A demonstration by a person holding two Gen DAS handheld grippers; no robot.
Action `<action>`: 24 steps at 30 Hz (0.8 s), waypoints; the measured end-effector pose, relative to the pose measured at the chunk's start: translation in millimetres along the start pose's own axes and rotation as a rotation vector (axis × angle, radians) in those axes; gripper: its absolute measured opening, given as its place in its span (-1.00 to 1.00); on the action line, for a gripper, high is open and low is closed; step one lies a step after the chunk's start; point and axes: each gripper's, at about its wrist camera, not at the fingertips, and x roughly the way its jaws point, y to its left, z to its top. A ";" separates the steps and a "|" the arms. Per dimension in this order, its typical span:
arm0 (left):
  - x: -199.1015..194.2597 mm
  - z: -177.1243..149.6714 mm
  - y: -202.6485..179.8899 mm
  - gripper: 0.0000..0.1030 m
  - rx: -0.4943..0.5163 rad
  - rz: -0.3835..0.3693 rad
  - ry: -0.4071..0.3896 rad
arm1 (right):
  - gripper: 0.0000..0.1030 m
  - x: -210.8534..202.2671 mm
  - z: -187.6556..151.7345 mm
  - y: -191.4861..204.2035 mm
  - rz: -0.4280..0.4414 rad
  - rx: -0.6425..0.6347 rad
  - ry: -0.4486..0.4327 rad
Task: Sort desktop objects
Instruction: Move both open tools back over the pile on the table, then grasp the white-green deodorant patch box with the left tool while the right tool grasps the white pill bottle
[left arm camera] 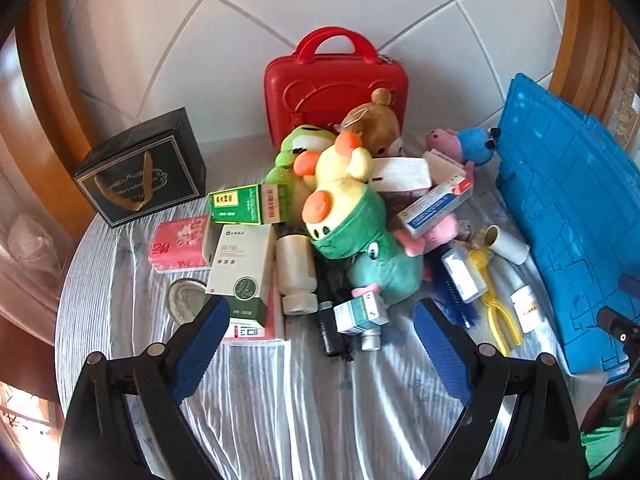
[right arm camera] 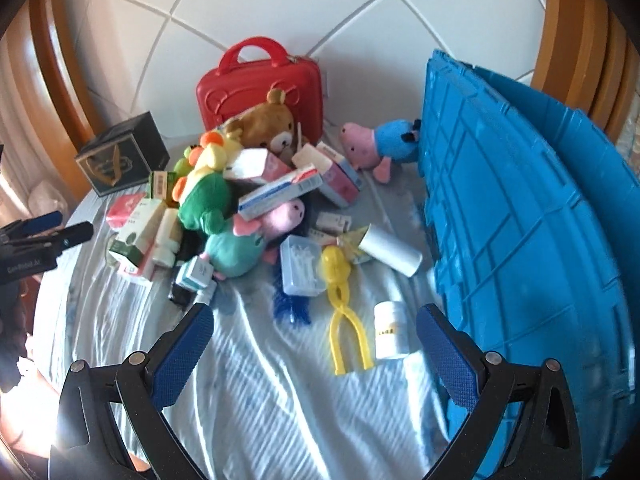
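A heap of plush toys, medicine boxes and bottles lies mid-table. A yellow duck plush in a green suit tops it, also in the right wrist view. A white bottle and a green-and-white box lie just beyond my open, empty left gripper. My open, empty right gripper hovers near a yellow plastic clamp and a small white jar. A red case stands at the back.
A blue crate stands along the right side, also in the left wrist view. A black box sits back left. A pink tissue pack lies left of the heap. A striped cloth covers the round table.
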 end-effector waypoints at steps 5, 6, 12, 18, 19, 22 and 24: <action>52.3 -6.1 32.8 0.82 -0.016 0.037 0.016 | 0.99 58.5 -26.2 -5.4 -0.040 0.010 0.064; 65.1 -7.5 40.0 0.82 -0.020 0.041 0.032 | 0.99 67.6 -30.4 -7.5 -0.050 0.008 0.075; 124.9 -13.9 71.3 0.82 -0.048 0.059 0.072 | 0.99 123.0 -50.0 -30.2 -0.136 0.009 0.137; 159.7 -14.4 77.0 0.82 -0.037 0.068 0.093 | 0.98 165.8 -56.7 -50.0 -0.207 0.003 0.171; 163.6 -14.2 78.6 0.82 -0.040 0.070 0.096 | 0.98 172.0 -56.9 -48.6 -0.222 -0.014 0.170; 171.5 -11.8 79.9 0.82 -0.048 0.068 0.100 | 0.91 186.7 -55.3 -50.0 -0.300 -0.029 0.172; 176.7 -10.1 79.9 0.82 -0.045 0.067 0.104 | 0.92 193.8 -52.5 -55.1 -0.337 -0.005 0.177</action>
